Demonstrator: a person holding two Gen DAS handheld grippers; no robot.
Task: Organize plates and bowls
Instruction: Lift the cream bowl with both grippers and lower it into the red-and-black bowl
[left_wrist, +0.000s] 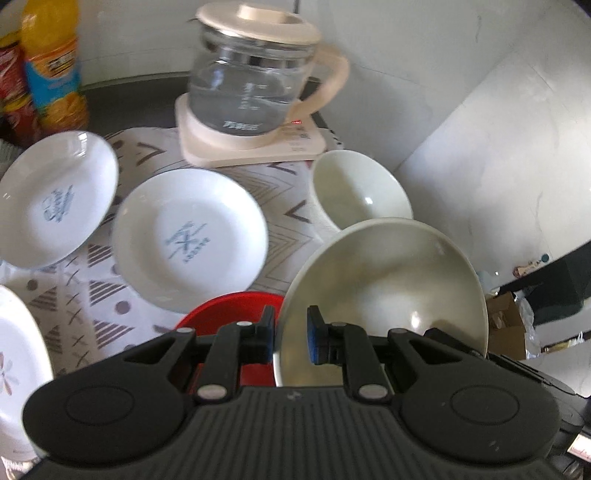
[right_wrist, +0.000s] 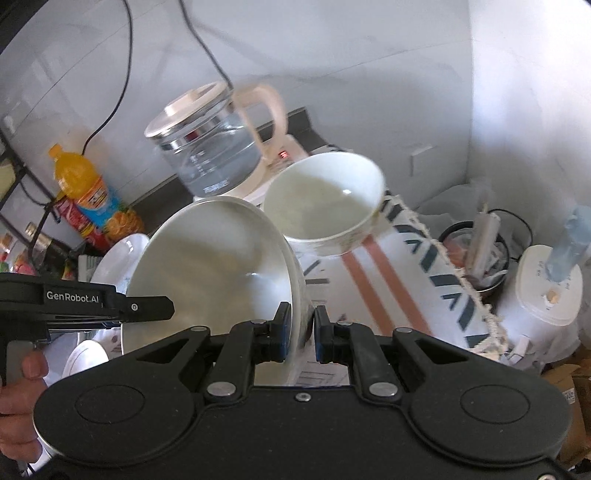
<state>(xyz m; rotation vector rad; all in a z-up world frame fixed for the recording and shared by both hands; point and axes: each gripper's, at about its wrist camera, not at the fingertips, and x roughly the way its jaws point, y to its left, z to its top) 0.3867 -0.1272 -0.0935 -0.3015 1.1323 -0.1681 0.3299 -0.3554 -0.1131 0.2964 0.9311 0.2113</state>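
Both claws (left_wrist: 291, 334) (right_wrist: 300, 332) pinch one empty bowl's (right_wrist: 221, 266) rim.

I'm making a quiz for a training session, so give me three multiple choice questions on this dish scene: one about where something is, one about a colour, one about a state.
1. Where does the glass kettle stand?
A. On a cream base at the back of the patterned cloth
B. Inside the red bowl
C. On the floor

2. What colour is the bowl just behind the left gripper's left finger?
A. Blue
B. Red
C. Green

3. What is the state of the large white bowl?
A. Lying flat on the cloth, untouched
B. Stacked under the plates
C. Tilted, each gripper with its fingers either side of the rim

Answers:
1 A, the kettle sits on its cream base behind the plates.
2 B, the red bowl shows there.
3 C, the left gripper and the right gripper both straddle its rim while it stands tilted.
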